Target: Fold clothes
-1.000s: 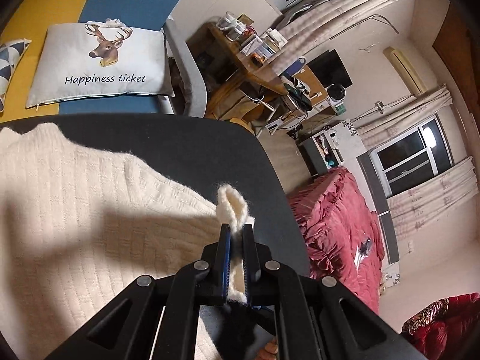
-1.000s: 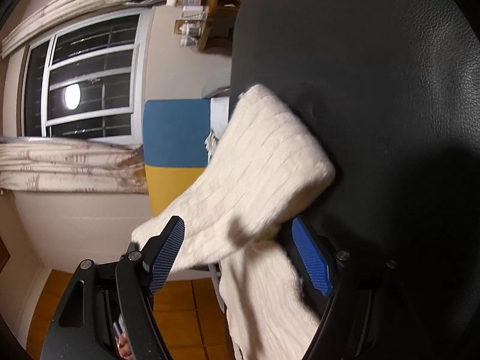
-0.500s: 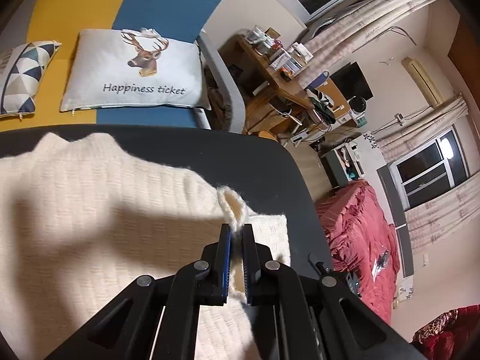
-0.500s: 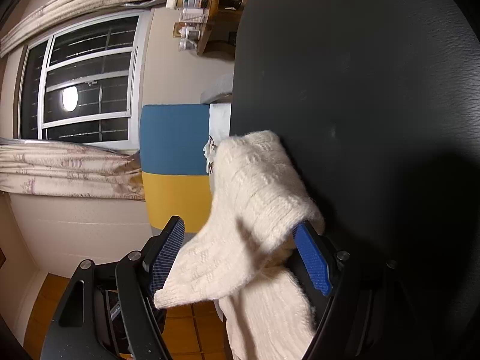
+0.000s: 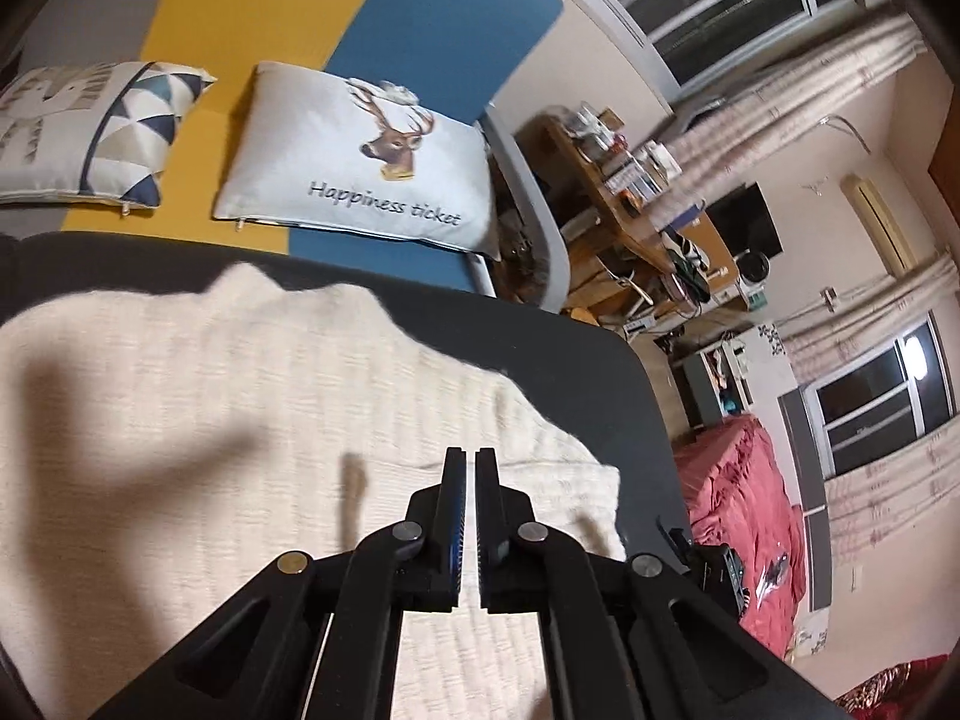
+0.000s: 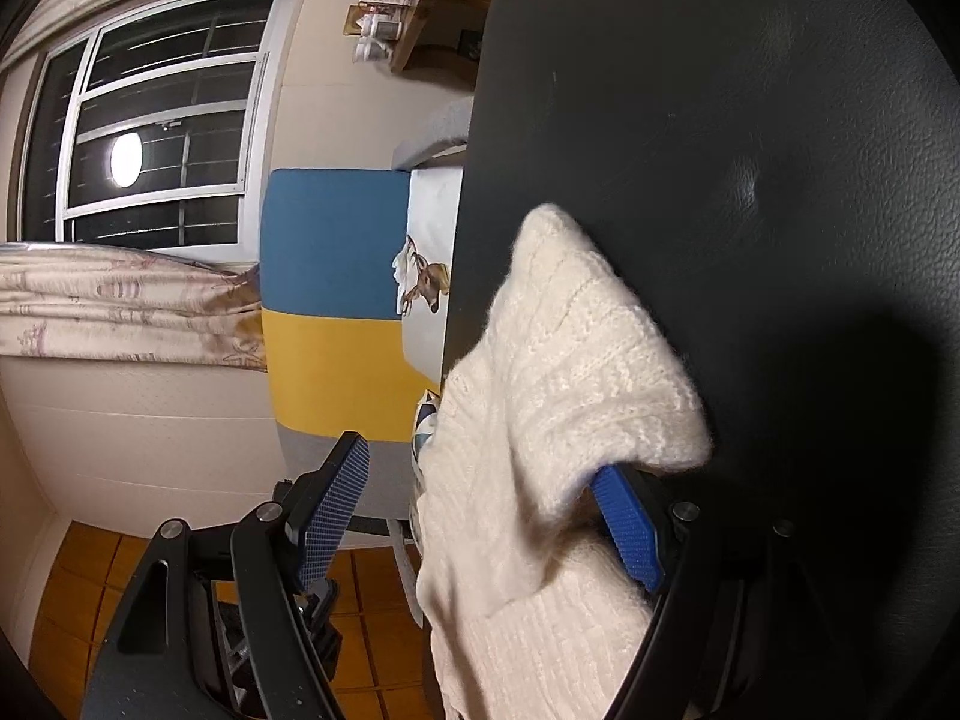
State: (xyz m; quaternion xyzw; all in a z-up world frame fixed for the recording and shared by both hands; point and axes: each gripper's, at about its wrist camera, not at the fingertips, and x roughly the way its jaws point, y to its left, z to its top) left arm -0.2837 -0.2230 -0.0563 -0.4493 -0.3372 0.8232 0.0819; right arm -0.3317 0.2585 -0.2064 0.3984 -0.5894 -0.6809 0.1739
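The cream knitted sweater (image 5: 252, 456) lies spread on a black table (image 5: 576, 372), with its near-left part hanging off the table's edge toward the tiled floor (image 6: 78, 558) in the right wrist view. The left gripper (image 5: 470, 456) hovers over the sweater with its jaws drawn almost together and nothing between them; a thin gap shows only cloth behind it. The right gripper (image 6: 480, 480) stands wide open, a fold of the sweater draped over its right finger but not pinched.

Risks, as a judgement: with no grip on either side, the overhanging part could drag the sweater off the table. The loose fold riding on the right finger could slide off or get tugged askew if that hand pulls away, spoiling whatever fold is laid. The knit could also snag on the ribbed blue pads (image 6: 627, 531).

The left wrist view shows the flat spread of the sweater, the deer cushion (image 5: 366, 162) on the blue and yellow sofa (image 5: 432, 18) beyond the table's far edge, and a red bed (image 5: 762, 510) to the right. Only the right wrist view shows the overhang, the floor below, and the cloth resting on the open finger.
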